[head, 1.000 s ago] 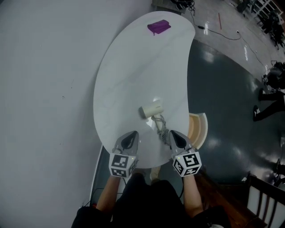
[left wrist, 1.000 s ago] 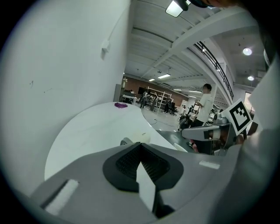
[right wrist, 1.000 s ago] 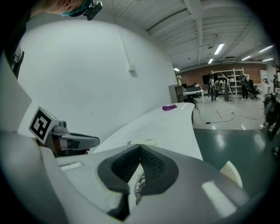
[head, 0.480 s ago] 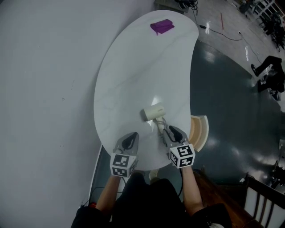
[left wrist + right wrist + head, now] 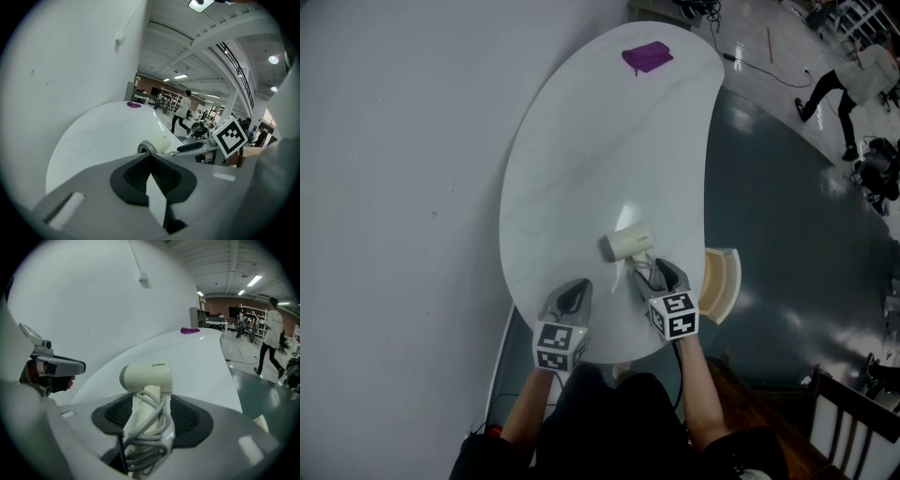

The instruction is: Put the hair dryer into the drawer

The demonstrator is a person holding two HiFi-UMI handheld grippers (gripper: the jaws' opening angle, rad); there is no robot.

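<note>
A cream hair dryer [image 5: 627, 244] with a grey nozzle lies on the white table [image 5: 581, 159], its cord wound round the handle. In the right gripper view the hair dryer [image 5: 145, 376] has its handle between the jaws of my right gripper [image 5: 150, 414]. These jaws have just been opening and stand wide, and the pads do not appear to press on the handle. In the head view my right gripper [image 5: 652, 270] sits just below the dryer's body. My left gripper [image 5: 574, 287] hovers at the table's near edge, left of the dryer, shut and empty [image 5: 152, 176].
A pale wooden curved drawer [image 5: 719, 281] juts out below the table's right edge. A purple object [image 5: 647, 57] lies at the table's far end. A white wall runs along the left. A person [image 5: 848, 89] walks on the dark floor, and a chair [image 5: 853, 412] stands at the lower right.
My right gripper has moved forward and down onto the dryer's handle, and its jaws now stand apart round it. My left gripper has hardly shifted. A person has walked across the background.
</note>
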